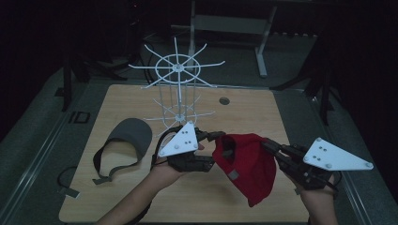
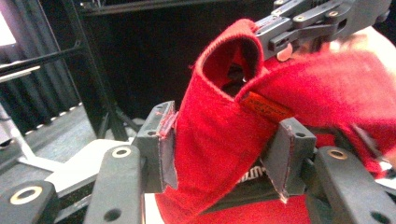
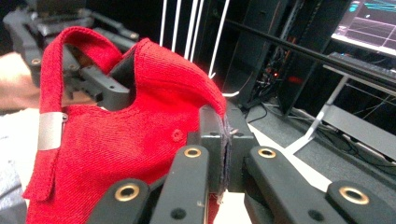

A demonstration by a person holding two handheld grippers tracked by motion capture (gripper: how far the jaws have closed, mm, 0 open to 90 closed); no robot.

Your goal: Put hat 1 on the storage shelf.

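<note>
A red knitted cap (image 1: pixel 246 164) hangs between my two grippers above the front of the wooden table (image 1: pixel 141 201). My right gripper (image 1: pixel 268 146) is shut on the cap's edge; in the right gripper view its pads (image 3: pixel 225 135) pinch the red fabric (image 3: pixel 126 149) flat. My left gripper (image 1: pixel 216 149) stands at the cap's left side by the back opening and strap. In the left gripper view its jaws (image 2: pixel 224 144) stand well apart. The red cloth (image 2: pixel 327 88) lies loosely between them, and its strap loop arches above.
A grey cap (image 1: pixel 131 133) with a dark strap lies on the table at the left. A white wire display rack (image 1: pixel 177 89) stands at the table's far middle, just behind my left gripper. A small round hole (image 1: pixel 224 101) sits beyond it. Dark stands surround the table.
</note>
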